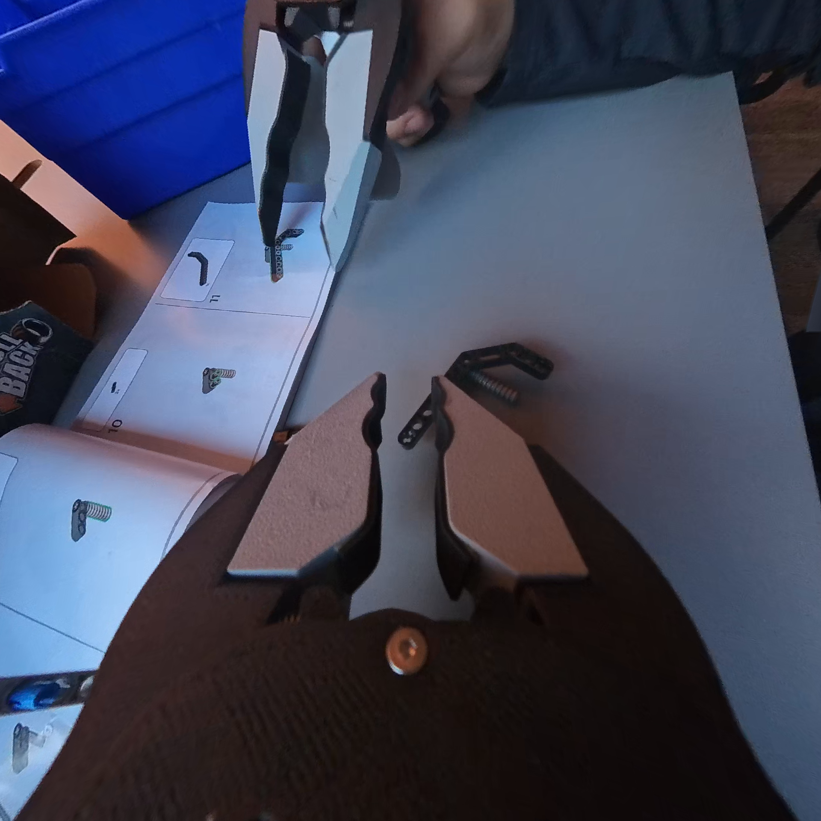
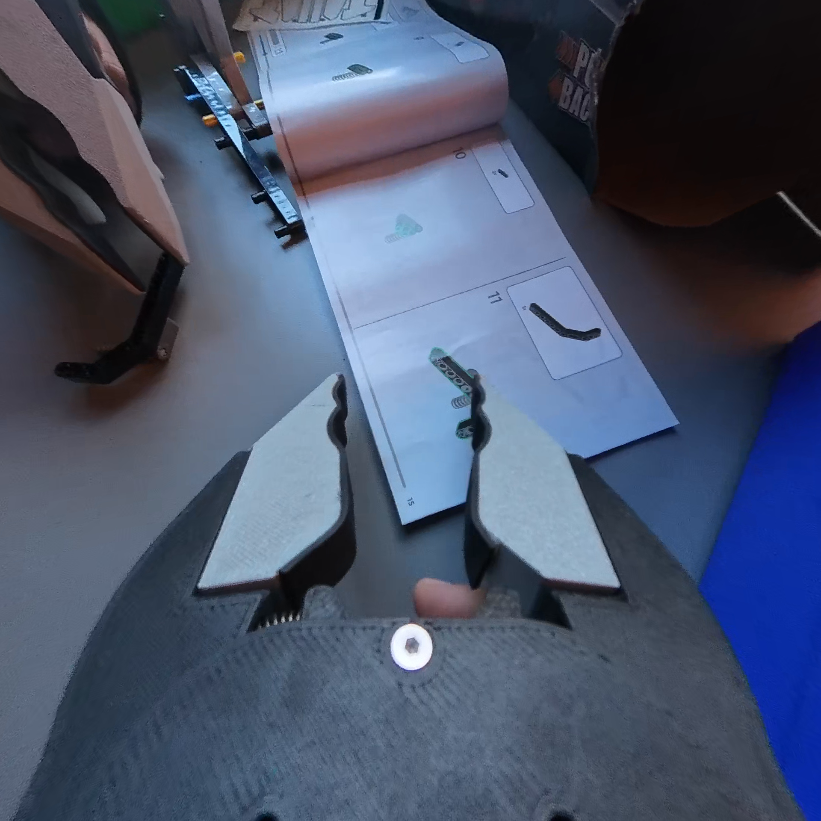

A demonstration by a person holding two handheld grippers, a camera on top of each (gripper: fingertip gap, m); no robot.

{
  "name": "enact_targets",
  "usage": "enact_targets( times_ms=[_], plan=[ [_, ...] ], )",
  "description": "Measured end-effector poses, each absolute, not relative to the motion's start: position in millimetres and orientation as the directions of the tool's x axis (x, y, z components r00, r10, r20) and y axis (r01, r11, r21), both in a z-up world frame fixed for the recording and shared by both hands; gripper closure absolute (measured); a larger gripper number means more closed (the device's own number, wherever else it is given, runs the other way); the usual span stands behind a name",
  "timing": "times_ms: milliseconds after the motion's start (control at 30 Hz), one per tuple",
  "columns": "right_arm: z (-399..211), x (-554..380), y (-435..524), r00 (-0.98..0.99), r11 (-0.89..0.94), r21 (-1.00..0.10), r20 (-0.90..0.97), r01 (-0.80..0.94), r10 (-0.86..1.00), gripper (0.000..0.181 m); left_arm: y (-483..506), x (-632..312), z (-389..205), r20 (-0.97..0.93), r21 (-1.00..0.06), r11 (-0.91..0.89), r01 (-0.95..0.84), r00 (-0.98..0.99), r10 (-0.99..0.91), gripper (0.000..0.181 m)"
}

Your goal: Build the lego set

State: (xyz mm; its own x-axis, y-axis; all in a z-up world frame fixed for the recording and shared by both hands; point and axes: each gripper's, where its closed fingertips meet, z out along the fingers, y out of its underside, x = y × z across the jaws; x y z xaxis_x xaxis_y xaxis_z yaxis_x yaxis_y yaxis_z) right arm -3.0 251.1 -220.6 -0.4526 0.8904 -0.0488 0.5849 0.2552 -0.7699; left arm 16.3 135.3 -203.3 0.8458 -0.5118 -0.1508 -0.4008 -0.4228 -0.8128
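- Left gripper [image 1: 408,386] low over grey desk [image 1: 577,266], fingers parted, nothing clenched; right finger [image 1: 488,466] touching or just over black bent lego beam [image 1: 502,360]
- Beam lying flat on desk, small metal spring [image 1: 495,387] alongside it, both just right of open instruction booklet [image 1: 231,320]
- Right gripper [image 2: 408,386] fingers released, empty, tips over booklet page [image 2: 444,266] at its near corner
- Black lego strip with pegs [image 2: 249,151] along booklet's far-left edge
- Blue bin [image 1: 124,97] beyond booklet; dark printed box [image 1: 31,364] beside it
- Bare hand [image 1: 444,66] gripping right gripper's handle
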Motion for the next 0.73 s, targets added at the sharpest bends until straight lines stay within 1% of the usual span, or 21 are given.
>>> enact_targets(
  times_ms=[33,167,300,500,600,733],
  plan=[
    [-222.8,-3.2,252.6,-0.448,0.271,-0.762,-0.028,0.588,0.894,0.127,135.3,16.4,-203.6,-0.152,-0.812,-0.423,-0.402,0.845,-0.512,0.163],
    [-227.5,-3.1,253.4,-0.452,0.328,-0.740,0.036,0.587,0.891,0.130,135.2,16.8,-204.2,-0.156,-0.809,-0.423,-0.408,0.843,-0.514,0.163],
    [-228.2,-3.1,253.1,-0.454,0.336,-0.737,0.045,0.586,0.890,0.131,135.1,17.1,-204.9,-0.157,-0.807,-0.425,-0.411,0.842,-0.516,0.163],
    [-226.6,-2.7,251.6,-0.455,0.301,-0.747,-0.003,0.593,0.890,0.134,135.0,17.6,-205.5,-0.161,-0.804,-0.425,-0.416,0.840,-0.518,0.163],
    [-225.5,-1.6,248.6,-0.462,0.276,-0.752,-0.043,0.599,0.886,0.141,135.0,17.8,-205.9,-0.163,-0.802,-0.425,-0.419,0.839,-0.519,0.163],
    [-225.0,-1.8,248.0,-0.458,0.259,-0.753,-0.062,0.605,0.887,0.144,134.8,18.1,-206.6,-0.165,-0.800,-0.426,-0.423,0.837,-0.522,0.163]
  ],
)
